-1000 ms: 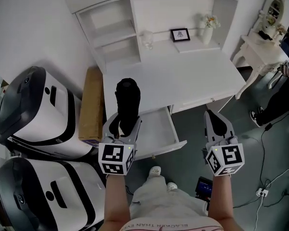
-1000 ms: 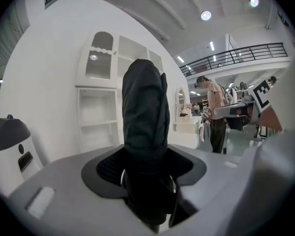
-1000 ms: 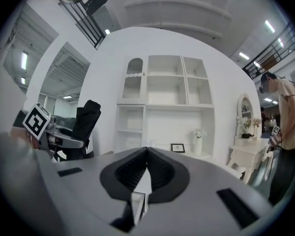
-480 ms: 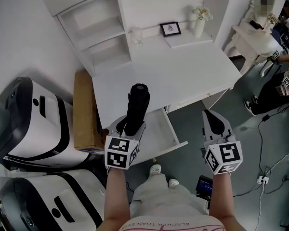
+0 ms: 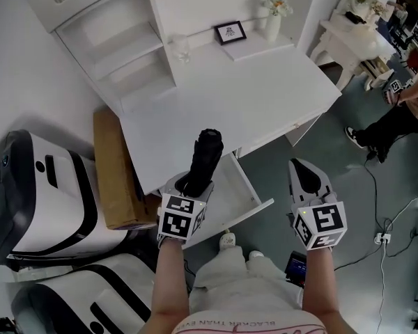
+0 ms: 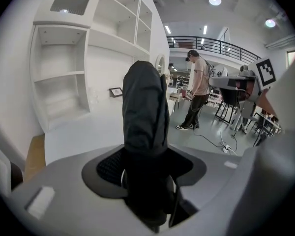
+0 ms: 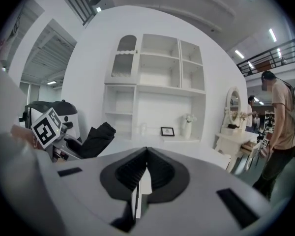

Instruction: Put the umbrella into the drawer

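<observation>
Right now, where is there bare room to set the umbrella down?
The desk top is bare from its front edge back to the glass, picture frame and vase, the only crowded strip. The open drawer shows bare white floor beside the umbrella in the left gripper.

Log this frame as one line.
left gripper: shut on folded black fabric umbrella | right gripper: shut, empty | white desk drawer: open, umbrella not yet inside
</observation>
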{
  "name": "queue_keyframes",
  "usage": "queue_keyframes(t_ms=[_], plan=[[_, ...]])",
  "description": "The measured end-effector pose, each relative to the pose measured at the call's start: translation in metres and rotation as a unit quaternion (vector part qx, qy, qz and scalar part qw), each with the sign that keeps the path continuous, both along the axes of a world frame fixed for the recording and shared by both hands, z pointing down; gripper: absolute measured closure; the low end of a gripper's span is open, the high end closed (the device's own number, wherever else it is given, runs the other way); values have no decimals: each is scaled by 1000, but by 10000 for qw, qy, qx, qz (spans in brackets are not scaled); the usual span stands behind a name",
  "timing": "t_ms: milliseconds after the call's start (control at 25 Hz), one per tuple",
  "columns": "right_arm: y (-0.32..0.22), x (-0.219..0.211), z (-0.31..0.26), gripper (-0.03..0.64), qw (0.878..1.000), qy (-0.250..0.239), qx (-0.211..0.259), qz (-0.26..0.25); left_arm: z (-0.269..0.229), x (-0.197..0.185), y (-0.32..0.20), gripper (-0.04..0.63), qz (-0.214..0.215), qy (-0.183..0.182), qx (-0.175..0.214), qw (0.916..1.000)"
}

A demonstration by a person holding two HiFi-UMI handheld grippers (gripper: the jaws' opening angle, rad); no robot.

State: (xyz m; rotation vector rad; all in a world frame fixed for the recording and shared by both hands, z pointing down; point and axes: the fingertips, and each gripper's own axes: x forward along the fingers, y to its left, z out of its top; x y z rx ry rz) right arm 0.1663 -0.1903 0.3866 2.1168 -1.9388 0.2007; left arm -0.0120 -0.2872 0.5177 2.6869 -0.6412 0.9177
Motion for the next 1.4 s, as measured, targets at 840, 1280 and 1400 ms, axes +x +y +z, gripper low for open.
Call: queue_keyframes(t_ms=[840,1280,1400], plan=[[7,6,69,609,9962,-371,-759,206,106,15,23,351,417,-699,-902,9926],[1,11,94,609,9930,-492,-1071,101,154,17,41,351,521,-1148,-1454,9813],[-2,12,102,609,9920,-548,-1132,100,167,16,43,354,511,-1234,-1585,9783]])
